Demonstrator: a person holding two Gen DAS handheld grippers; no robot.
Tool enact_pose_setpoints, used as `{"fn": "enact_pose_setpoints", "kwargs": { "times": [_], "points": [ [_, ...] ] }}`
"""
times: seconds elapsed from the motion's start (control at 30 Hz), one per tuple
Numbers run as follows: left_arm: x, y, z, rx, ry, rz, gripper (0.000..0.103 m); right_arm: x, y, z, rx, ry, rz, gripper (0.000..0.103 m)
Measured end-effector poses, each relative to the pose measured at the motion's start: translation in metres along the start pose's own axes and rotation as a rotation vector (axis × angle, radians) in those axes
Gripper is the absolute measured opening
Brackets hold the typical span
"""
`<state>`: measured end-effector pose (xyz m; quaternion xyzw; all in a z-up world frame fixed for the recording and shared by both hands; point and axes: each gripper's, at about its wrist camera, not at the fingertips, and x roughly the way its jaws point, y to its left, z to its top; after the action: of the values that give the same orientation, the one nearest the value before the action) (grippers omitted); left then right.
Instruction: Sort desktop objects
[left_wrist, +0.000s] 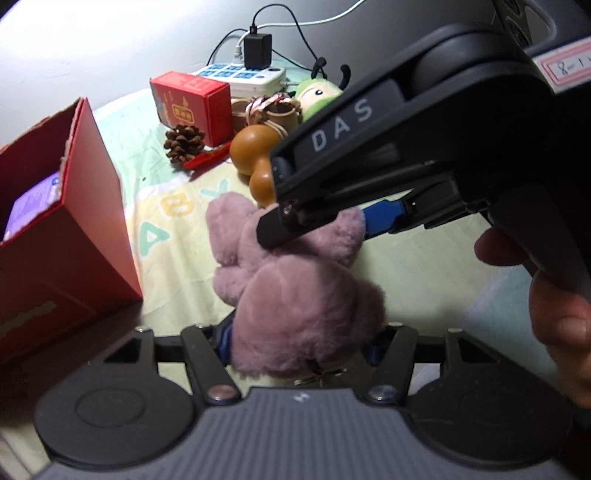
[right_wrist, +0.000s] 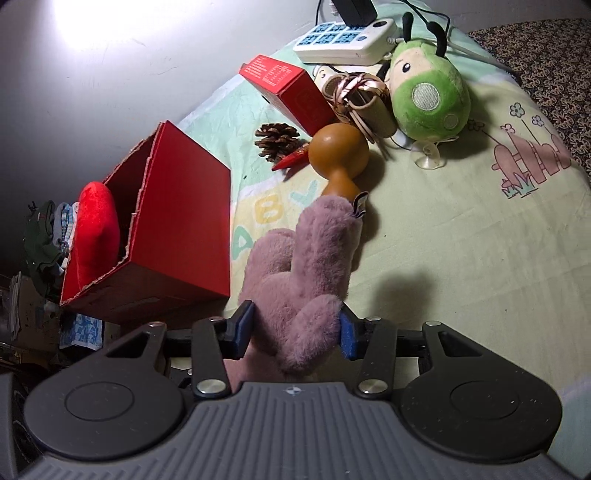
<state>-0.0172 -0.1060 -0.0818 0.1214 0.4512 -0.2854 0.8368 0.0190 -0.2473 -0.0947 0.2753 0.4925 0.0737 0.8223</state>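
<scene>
A pink plush toy (left_wrist: 291, 295) lies on the pale green mat and is gripped from both ends. My left gripper (left_wrist: 299, 343) is shut on its near end, the blue pads mostly buried in fur. My right gripper (right_wrist: 293, 332) is shut on its other end (right_wrist: 303, 280), and it shows from the side in the left wrist view (left_wrist: 325, 218). A big open red box (right_wrist: 166, 229) stands to the left with a red plush heart (right_wrist: 98, 229) inside.
Behind the toy lie a brown wooden gourd (right_wrist: 338, 155), a pine cone (right_wrist: 277, 140), a small red carton (right_wrist: 291, 92), a bundle of cords (right_wrist: 362, 99), a green plush bug (right_wrist: 428, 92) and a white power strip (right_wrist: 343, 40). The mat (right_wrist: 461, 258) extends to the right.
</scene>
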Motion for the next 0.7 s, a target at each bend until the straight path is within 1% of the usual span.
{"fn": "enact_pose_setpoints", "kwargs": {
  "times": [0.13,0.3,0.4,0.47,0.5,0.6,0.63,0.7],
  "points": [
    [-0.029,0.006,-0.007,-0.016,-0.043,0.01,0.061,-0.015,0.027,-0.006,-0.054,-0.045,0.009,0.048],
    [-0.053,0.021,-0.012,-0.042,-0.092,0.033,0.061,-0.023,0.062,-0.008,-0.122,-0.089,0.018,0.046],
    [-0.061,0.028,-0.018,-0.049,-0.104,0.038,0.061,-0.024,0.077,-0.012,-0.152,-0.1,0.016,0.046],
    [-0.067,0.032,-0.023,-0.057,-0.105,0.034,0.061,-0.023,0.083,-0.016,-0.166,-0.107,0.019,0.043],
    [-0.06,0.038,-0.021,-0.061,-0.105,0.031,0.061,-0.023,0.086,-0.018,-0.171,-0.112,0.025,0.042],
    [-0.077,0.04,-0.028,-0.057,-0.112,0.01,0.061,-0.025,0.093,-0.027,-0.183,-0.127,0.03,0.04],
    [-0.081,0.039,-0.03,-0.048,-0.114,0.006,0.058,-0.026,0.095,-0.031,-0.187,-0.13,0.026,0.039],
    [-0.088,0.037,-0.029,-0.009,-0.143,0.018,0.055,-0.026,0.096,-0.035,-0.175,-0.127,0.035,0.031]
  ]
}}
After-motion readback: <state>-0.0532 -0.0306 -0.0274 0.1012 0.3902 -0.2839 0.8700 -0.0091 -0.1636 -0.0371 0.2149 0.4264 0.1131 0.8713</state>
